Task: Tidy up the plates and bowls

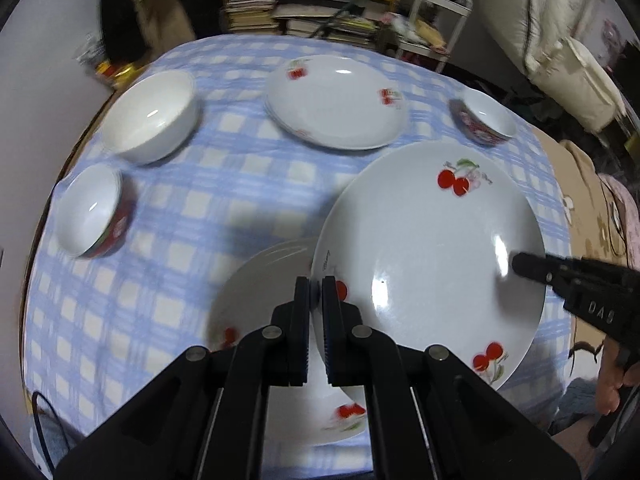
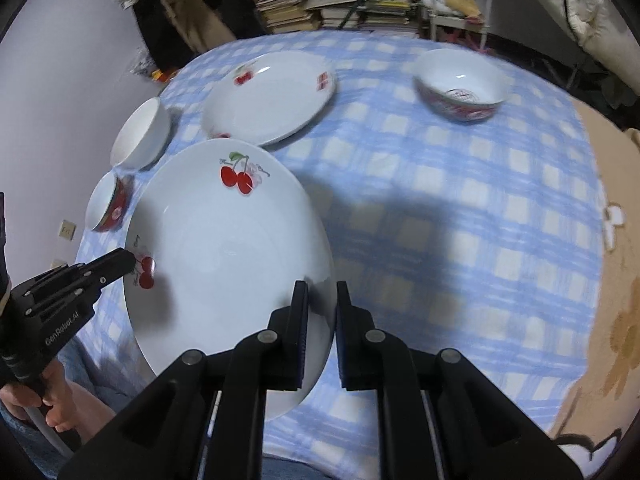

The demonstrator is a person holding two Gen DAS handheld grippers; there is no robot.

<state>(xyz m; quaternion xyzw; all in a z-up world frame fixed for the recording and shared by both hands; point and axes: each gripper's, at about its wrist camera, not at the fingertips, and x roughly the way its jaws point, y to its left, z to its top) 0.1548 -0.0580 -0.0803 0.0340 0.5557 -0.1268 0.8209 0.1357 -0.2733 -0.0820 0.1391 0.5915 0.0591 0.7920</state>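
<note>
Glossy round cherry plate [image 1: 432, 248] | left claw [image 1: 316, 284] grips rim | right claw [image 2: 322, 288] grips rim

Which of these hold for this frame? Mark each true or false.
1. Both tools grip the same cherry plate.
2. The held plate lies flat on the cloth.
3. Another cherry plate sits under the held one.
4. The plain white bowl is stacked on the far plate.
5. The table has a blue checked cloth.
1. True: the left tool and right tool pinch opposite rims of the held plate.
2. False: it is lifted and tilted.
3. True: a lower plate lies beneath it on the cloth.
4. False: the white bowl stands on the cloth beside the far plate.
5. True.
</note>
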